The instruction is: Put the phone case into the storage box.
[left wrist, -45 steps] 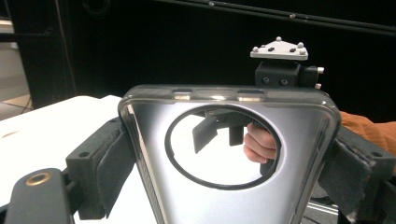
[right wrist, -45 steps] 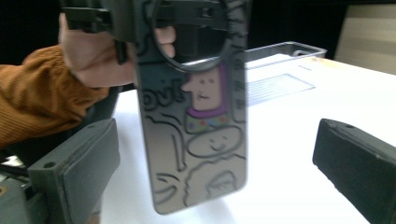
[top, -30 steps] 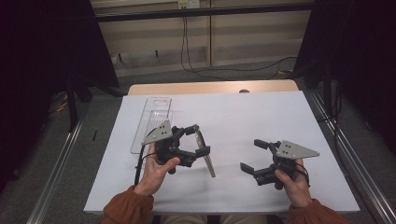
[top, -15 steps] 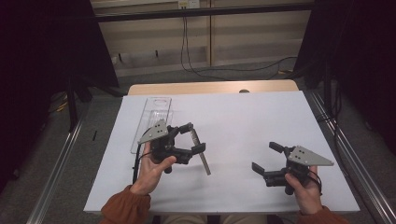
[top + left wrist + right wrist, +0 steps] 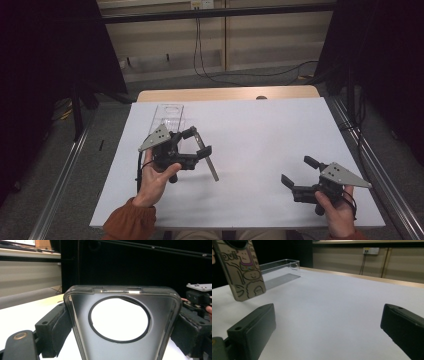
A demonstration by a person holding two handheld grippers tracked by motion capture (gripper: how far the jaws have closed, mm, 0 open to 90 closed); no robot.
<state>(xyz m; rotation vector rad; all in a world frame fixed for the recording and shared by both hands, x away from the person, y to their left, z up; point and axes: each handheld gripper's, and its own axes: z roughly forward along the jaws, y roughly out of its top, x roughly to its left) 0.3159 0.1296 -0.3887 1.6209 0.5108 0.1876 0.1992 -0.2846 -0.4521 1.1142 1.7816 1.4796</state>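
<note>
The right claw (image 5: 295, 174) has drawn back toward the table's near right edge, away from the phone case (image 5: 206, 159).

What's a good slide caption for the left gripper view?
Left gripper shut on a phone case, its round camera cutout framing the white table.

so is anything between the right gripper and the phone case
Nothing visible. The phone case is held edgewise in the left gripper, off the sheet. Between it and the open right gripper there is only bare white sheet. The clear tray sits farther back.
</note>
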